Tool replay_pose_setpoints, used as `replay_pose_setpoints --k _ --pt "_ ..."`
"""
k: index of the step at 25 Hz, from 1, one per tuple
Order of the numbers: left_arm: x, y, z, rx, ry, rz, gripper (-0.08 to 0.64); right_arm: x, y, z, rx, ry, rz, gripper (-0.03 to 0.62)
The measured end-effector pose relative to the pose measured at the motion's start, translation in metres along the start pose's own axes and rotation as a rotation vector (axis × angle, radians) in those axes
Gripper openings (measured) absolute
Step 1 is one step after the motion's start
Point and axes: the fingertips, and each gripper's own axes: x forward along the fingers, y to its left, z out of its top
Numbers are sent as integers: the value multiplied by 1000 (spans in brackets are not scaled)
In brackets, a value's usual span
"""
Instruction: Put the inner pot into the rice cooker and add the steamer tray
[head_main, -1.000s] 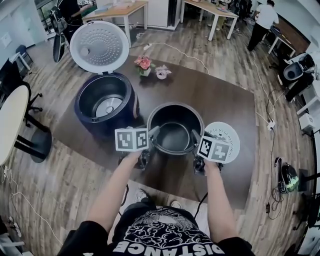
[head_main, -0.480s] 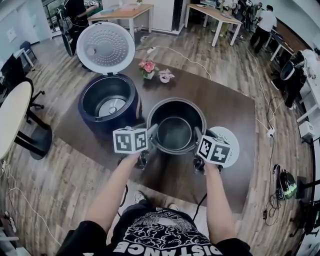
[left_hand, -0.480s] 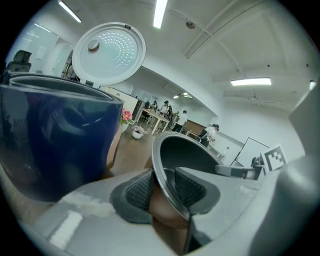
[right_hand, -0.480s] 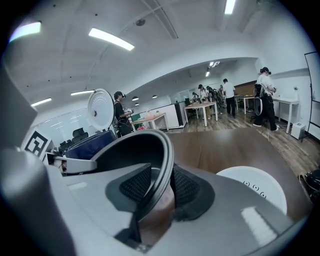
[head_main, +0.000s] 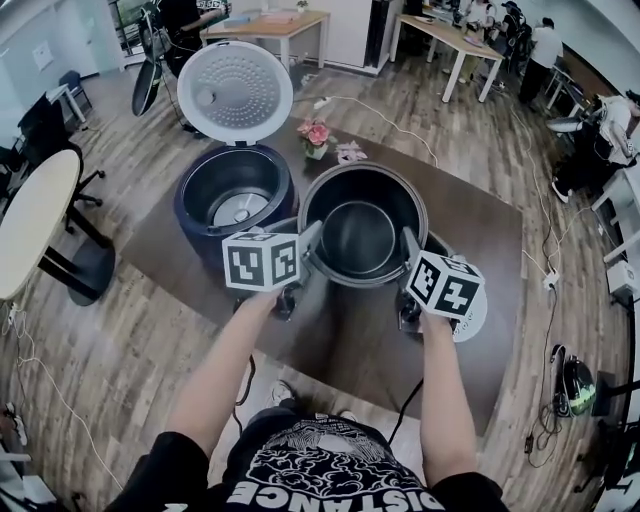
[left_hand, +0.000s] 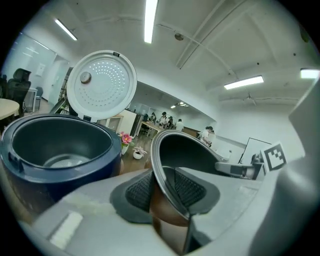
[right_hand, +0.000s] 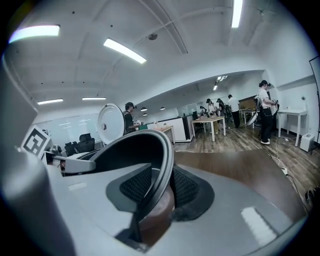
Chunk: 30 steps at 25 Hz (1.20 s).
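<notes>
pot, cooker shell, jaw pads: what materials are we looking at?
pot: likely metal with a dark matte nonstick lining. The thin rolled rim glints, and the outside looks coppery in the left gripper view.
cooker shell: glossy dark blue with soft highlights, probably plastic or painted metal. Can't tell which.
pads: black and rubber-like, going by the cross-hatched grip texture.

The inner pot (head_main: 362, 238) hangs between two grippers over the dark surface (head_main: 470, 215). The left gripper (head_main: 311, 242) pinches its left rim and the right gripper (head_main: 408, 252) its right rim, and both pairs of jaws have just been closing on it. Just left of the pot stands the rice cooker (head_main: 235, 200), its lid (head_main: 234, 92) raised. The white steamer tray (head_main: 472, 318) lies partly beneath the right gripper's marker cube. Pink flowers (head_main: 316, 134) sit beyond.
</notes>
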Motion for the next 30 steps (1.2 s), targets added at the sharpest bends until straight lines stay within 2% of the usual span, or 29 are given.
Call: replay_pose_setpoints --k 15,22,30 --pt "-31 -1 67 20 -127 52 130 9 34 70 -46 -100 122 117" --pt "-55 7 102 26 -198 89 126 15 64 103 -83 -136 187 118" --pt "-92 38 128 17 -255 131 121 29 115 121 -108 -152 246 118"
